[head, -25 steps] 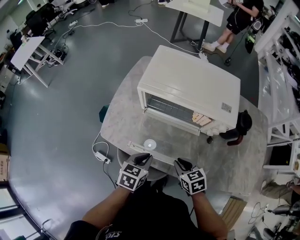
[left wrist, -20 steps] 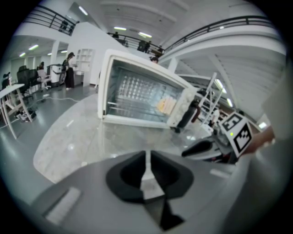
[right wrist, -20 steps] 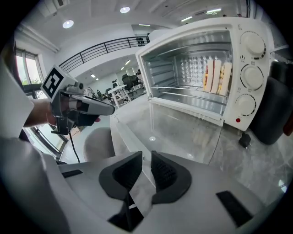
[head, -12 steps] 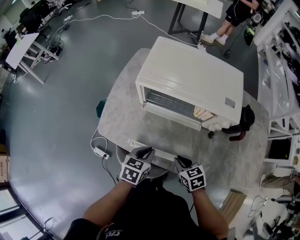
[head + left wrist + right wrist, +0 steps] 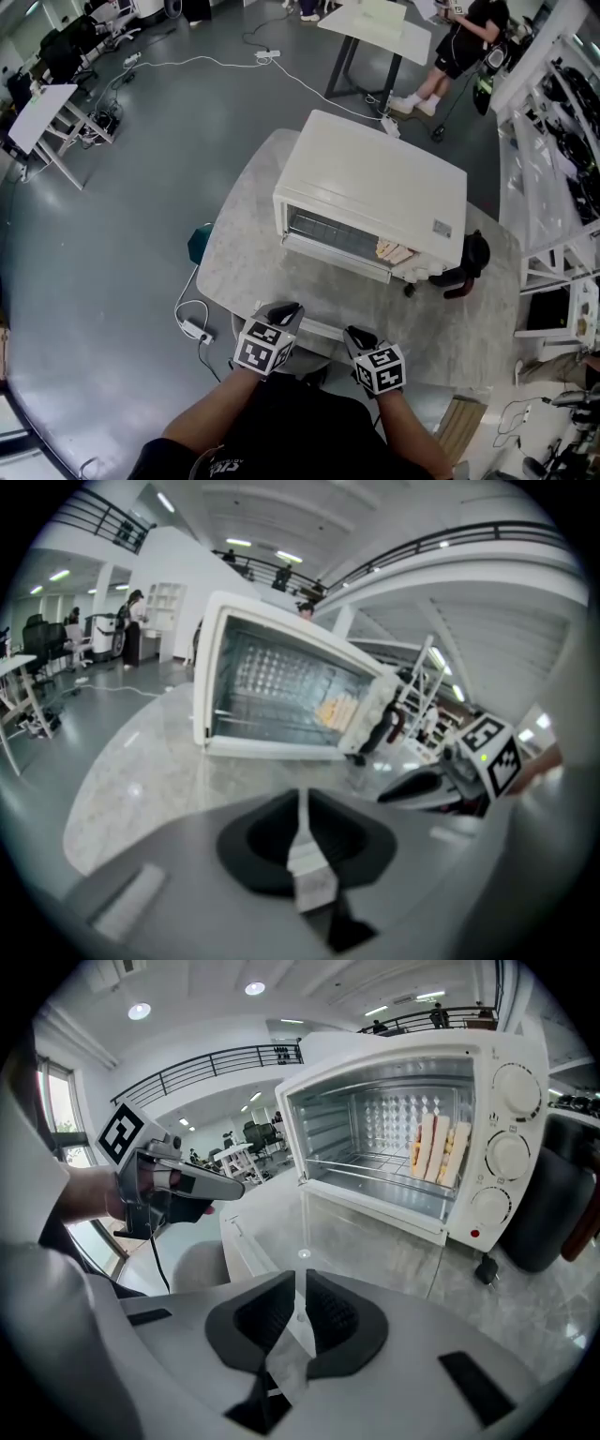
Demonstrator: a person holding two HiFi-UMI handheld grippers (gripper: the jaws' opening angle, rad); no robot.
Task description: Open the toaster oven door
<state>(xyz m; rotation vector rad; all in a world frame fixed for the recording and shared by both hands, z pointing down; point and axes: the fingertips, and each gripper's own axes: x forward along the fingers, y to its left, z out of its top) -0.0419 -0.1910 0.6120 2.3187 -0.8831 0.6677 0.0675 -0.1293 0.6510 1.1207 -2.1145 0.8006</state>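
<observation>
While the toaster oven (image 5: 375, 202) stands on the surface (image 5: 246, 246) ahead of both pairs of jaws, its glass door (image 5: 366, 1241) lowered flat toward them, the left gripper (image 5: 285, 313) has jaws pressed together and the right gripper (image 5: 358, 335) is closing on nothing.

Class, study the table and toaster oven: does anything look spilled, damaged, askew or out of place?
Nothing looks spilled or damaged. The one thing that stands out is the toaster oven, whose glass door lies fully open and flat over the table. Bread slices stand upright on the rack inside, near the dials.
</observation>
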